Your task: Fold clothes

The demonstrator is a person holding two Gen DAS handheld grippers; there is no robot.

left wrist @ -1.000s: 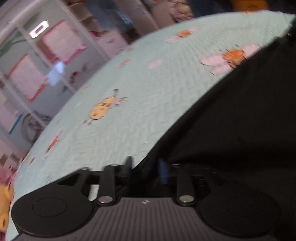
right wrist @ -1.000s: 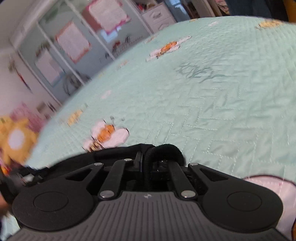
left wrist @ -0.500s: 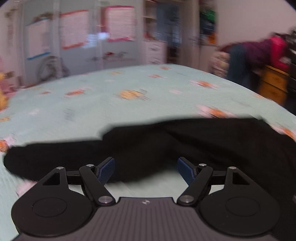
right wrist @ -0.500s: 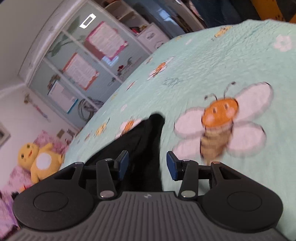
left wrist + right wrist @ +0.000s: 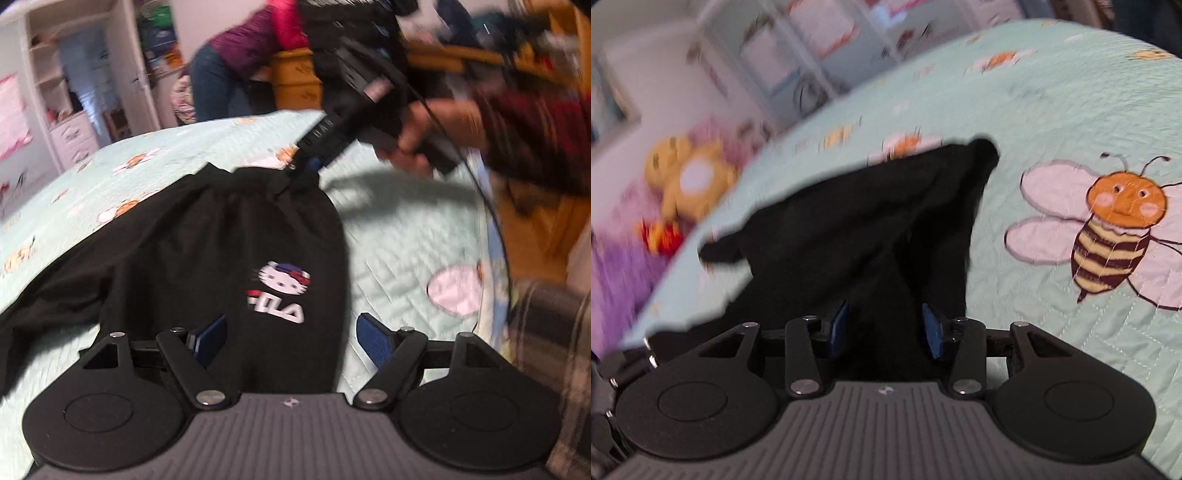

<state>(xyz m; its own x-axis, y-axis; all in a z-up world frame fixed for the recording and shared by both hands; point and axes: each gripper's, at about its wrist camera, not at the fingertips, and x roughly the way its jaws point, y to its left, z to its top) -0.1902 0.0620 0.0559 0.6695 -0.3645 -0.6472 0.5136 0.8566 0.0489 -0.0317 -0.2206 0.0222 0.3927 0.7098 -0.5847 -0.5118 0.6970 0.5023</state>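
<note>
On the bee-print quilt (image 5: 406, 236) lies the black garment (image 5: 221, 258); my left tongs (image 5: 291, 339) gape over its logo end, my right tongs (image 5: 884, 330) straddle the waistband, parted, apparently positioned for lifting a fold.

A black garment (image 5: 207, 258) with a white cat-face logo (image 5: 282, 279) and white lettering lay on a mint quilted bedspread (image 5: 399, 236) printed with bees. The left gripper (image 5: 291, 338) sat low over it, blue pads spread wide apart. At the garment's far end, a hand (image 5: 432, 136) in a plaid sleeve held the right gripper (image 5: 306, 170), its tip at the gathered waistband. Behind, a person in a purple top (image 5: 243, 48) bent over.
</note>
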